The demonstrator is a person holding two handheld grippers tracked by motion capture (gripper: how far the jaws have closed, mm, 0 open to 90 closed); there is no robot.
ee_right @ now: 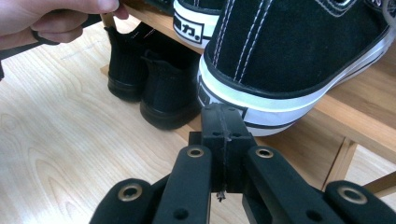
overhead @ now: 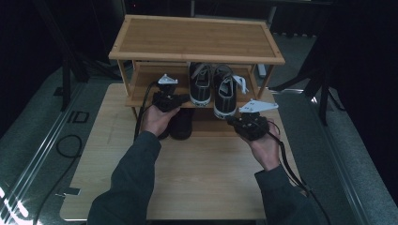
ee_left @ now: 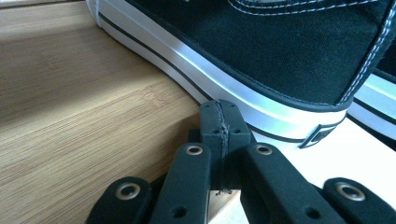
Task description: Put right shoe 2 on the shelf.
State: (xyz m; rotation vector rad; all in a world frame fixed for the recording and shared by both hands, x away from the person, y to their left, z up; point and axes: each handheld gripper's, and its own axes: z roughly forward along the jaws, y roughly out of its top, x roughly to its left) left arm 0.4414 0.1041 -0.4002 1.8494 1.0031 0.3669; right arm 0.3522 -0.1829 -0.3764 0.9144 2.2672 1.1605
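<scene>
A pair of black canvas sneakers with white soles stands on the middle shelf (overhead: 145, 89) of a bamboo shoe rack: the left sneaker (overhead: 201, 86) and the right sneaker (overhead: 225, 93), whose heel juts past the shelf edge. My left gripper (overhead: 174, 99) is shut and empty; in the left gripper view its tips (ee_left: 219, 109) sit right at the white sole of a sneaker (ee_left: 280, 46), over the shelf board (ee_left: 84, 116). My right gripper (overhead: 237, 120) is also shut and empty, its tips (ee_right: 223, 114) just below the heel of the right sneaker (ee_right: 289, 51).
The rack's top shelf (overhead: 197, 37) overhangs the sneakers. A pair of black shoes (overhead: 182, 123) stands on the bottom level, seen too in the right gripper view as black shoes (ee_right: 154, 88). The wooden table (overhead: 197, 178) lies in front. Cables trail from both grippers.
</scene>
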